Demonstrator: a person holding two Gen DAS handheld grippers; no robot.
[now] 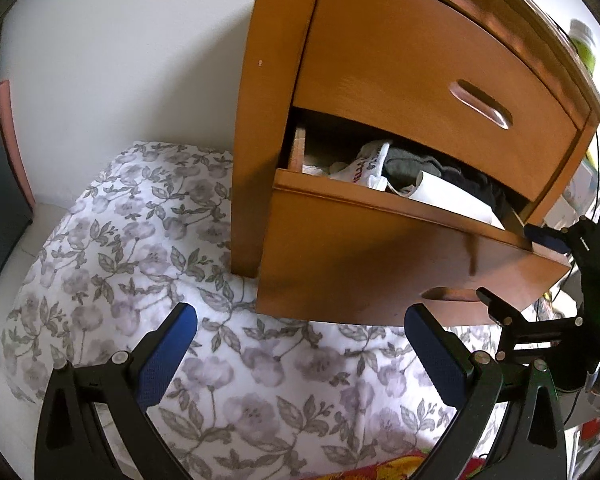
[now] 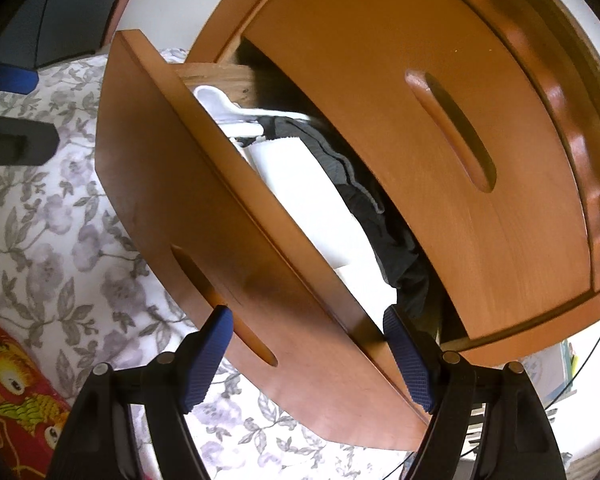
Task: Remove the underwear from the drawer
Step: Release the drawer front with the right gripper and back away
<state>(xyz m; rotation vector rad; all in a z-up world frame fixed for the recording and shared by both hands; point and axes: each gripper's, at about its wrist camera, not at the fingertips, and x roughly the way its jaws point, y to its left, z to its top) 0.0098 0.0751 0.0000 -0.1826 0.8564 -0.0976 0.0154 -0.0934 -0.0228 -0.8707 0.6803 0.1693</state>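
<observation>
While I hold both grippers low over the flowered bedspread [image 1: 140, 240], this is how things lie.

Drawer: the lower drawer [image 1: 380, 248] of the wooden nightstand [image 1: 268, 80] stands pulled out, its front tipped toward me; the upper drawer [image 1: 420, 60] is closed.

Underwear: the clothes [image 2: 356, 184] lie inside the open drawer, a dark grey-and-black bundle toward the back, white folded cloth [image 2: 300, 184] against the drawer front, and a white piece with red lettering [image 1: 364, 164] at the far end.

Right gripper [image 2: 308, 320]: my fingers are spread wide and straddle the top edge of the drawer front, one pad outside by the handle slot, the other inside; nothing is pinched. The clothes sit at about twelve to one o'clock from the tips, just beyond the inner pad.

Left gripper [image 1: 300, 312]: fingers spread wide, empty, above the bedspread. The drawer is at about one o'clock, the clothes well apart from the tips.

Other: red patterned cloth [image 2: 16, 400] at seven o'clock in the right view.
</observation>
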